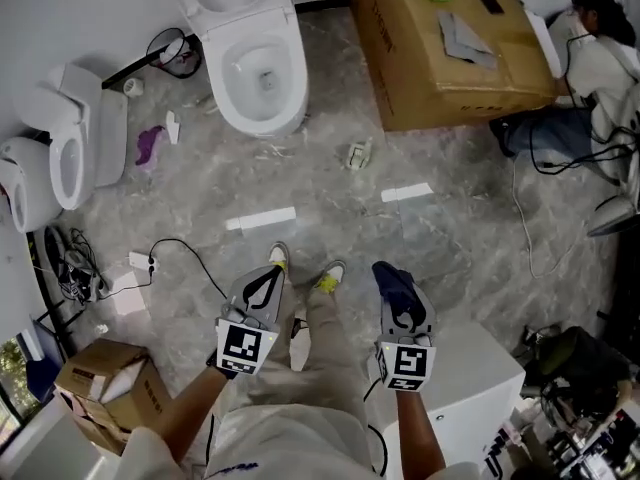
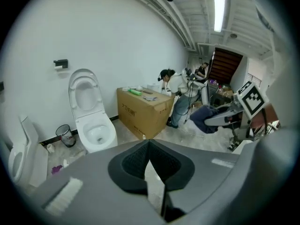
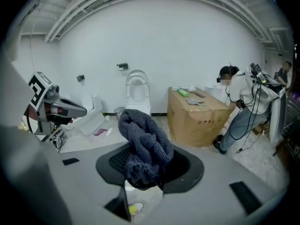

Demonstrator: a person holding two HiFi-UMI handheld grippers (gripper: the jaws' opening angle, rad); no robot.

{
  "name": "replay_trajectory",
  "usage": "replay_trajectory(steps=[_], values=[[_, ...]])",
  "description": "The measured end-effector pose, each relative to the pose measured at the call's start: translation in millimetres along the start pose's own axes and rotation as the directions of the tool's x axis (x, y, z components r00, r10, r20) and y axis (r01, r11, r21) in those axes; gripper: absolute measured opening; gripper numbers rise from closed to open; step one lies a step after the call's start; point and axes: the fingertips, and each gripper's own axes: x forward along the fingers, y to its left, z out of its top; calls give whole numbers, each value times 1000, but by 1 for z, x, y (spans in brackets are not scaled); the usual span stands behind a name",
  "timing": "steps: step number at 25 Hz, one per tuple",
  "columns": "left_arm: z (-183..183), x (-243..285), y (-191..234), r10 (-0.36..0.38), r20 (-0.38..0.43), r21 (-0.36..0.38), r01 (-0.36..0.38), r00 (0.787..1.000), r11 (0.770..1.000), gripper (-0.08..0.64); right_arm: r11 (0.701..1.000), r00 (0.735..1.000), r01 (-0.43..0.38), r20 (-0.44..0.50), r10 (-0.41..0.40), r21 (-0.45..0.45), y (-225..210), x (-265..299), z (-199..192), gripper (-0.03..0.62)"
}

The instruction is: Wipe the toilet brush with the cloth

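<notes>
A dark blue knitted cloth [image 3: 144, 142] is bunched between the jaws of my right gripper [image 3: 143, 172], which is shut on it. In the head view the cloth [image 1: 393, 279] covers that gripper's tips [image 1: 398, 293], held in front of the person's legs. My left gripper [image 1: 269, 280] is beside it at the same height. Its jaws meet at the tips [image 2: 149, 143] with nothing between them. I cannot pick out a toilet brush in any view. A small purple thing [image 1: 150, 145] lies on the floor by the left toilet.
A white toilet [image 1: 256, 63] with its lid up stands ahead, and a second toilet [image 1: 62, 158] lies at the left. A big cardboard box [image 1: 450, 53] is at the right, with a person [image 1: 600, 63] beyond it. Also here: a white cabinet [image 1: 475, 373], a small box [image 1: 105, 388], and floor cables [image 1: 180, 253].
</notes>
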Motion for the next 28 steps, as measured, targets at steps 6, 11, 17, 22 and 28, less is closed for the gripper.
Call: replay_trajectory(steps=[6,11,17,22,28], values=[[12,113,30,-19,111,62,12,994,998,0,987,988,152,-46,-149,59,-40,80,-45,166],[-12,207,49,-14,172,78,1,985,997,0,972,971,233,47,-234,9,-75,177,-63,164],[-67,295,65,-3,234,58,-11,972,998,0,941,930,326,208,-302,-94,-109,276,-63,163],[-109,349,82,-18,300,55,1,954,998,0,851,862,471,327,-387,-234,-144,326,-77,149],[-143,399,91,-100,379,116,60,920,991,0,799,788,540,493,-369,-265,-157,382,-88,160]])
